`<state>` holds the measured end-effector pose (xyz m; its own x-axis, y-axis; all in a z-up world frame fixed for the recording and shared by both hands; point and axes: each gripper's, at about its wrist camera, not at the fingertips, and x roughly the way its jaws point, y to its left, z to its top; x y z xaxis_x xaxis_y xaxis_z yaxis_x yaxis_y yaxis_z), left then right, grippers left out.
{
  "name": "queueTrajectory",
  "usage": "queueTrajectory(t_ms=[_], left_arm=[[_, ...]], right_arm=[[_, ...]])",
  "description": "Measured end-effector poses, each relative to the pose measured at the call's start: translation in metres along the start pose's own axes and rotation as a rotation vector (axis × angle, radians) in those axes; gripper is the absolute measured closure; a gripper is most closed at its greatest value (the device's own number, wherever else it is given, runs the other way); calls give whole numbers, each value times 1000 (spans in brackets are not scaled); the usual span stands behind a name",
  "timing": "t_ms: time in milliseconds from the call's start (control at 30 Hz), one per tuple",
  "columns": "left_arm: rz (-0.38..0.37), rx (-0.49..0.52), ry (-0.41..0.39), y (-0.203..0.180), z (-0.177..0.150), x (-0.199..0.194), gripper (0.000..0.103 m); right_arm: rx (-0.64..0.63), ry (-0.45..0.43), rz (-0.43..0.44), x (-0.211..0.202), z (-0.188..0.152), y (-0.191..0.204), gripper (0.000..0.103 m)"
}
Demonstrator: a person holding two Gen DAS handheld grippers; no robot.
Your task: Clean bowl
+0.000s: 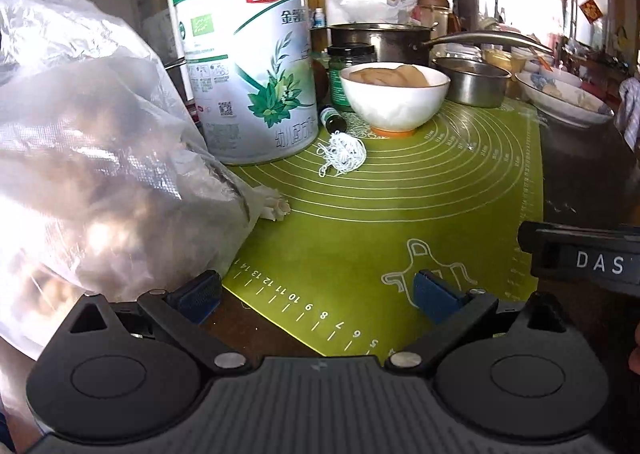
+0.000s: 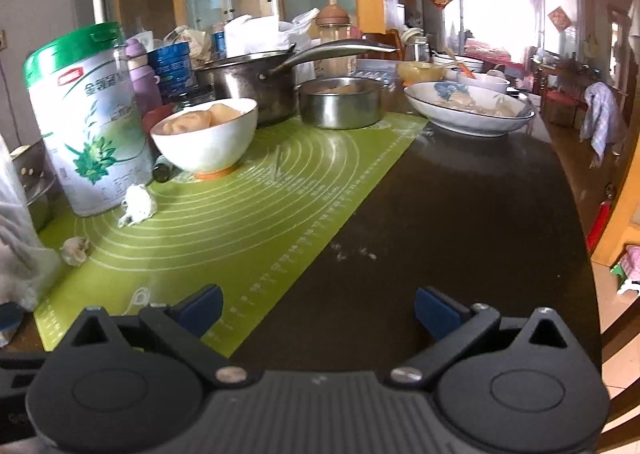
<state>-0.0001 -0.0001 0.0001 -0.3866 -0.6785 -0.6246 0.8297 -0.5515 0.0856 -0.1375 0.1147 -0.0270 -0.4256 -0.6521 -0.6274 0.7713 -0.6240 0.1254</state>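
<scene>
A white bowl [image 1: 394,99] [image 2: 206,137] holding pale dumpling-like pieces stands on an orange base at the far side of a green silicone mat [image 1: 360,238] [image 2: 224,225]. My left gripper [image 1: 316,294] hovers over the mat's near edge, open, with nothing between its blue pads. My right gripper [image 2: 318,310] is open too, above the mat's right edge and the dark tabletop [image 2: 460,221]. Part of the right gripper's body [image 1: 588,260] shows at the right of the left wrist view. Both grippers are well short of the bowl.
A green-lidded white tin [image 1: 244,65] [image 2: 86,121] stands left of the bowl. A plastic bag [image 1: 92,157] crowds the left. A ball of white string [image 1: 342,153], a small bottle [image 1: 330,119], a saucepan [image 2: 256,89], a steel dish [image 2: 340,103] and a wide plate [image 2: 468,109] surround it.
</scene>
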Motion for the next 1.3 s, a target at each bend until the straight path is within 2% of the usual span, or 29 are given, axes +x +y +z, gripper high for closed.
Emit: queueTrajectory(t_ms=[200,333,467,567,767,967,1300], left_arm=[[2,-68,4,0,3,0,0],[5,-110,5,0,4,1,0],[17,-106,-13,-1,1,5,0],[0,-123,20,-1,0,6,0],[-24,-144,56,0,1,8,0],[-13,-133,14,1,0,8,0],[-13,-134,4,1,0,8,0]], right_arm=[[-22,10,-20,-1,8,-8,0],[-15,-36,-14,6,8,1,0],[-26,-52,-8,8,12,2,0],[-29,-80,-19,9,13,5,0],[-30,-9,-8,11,11,3,0],[-29,-32,-7,10,11,3,0],[-29,-30,-6,10,11,3,0]])
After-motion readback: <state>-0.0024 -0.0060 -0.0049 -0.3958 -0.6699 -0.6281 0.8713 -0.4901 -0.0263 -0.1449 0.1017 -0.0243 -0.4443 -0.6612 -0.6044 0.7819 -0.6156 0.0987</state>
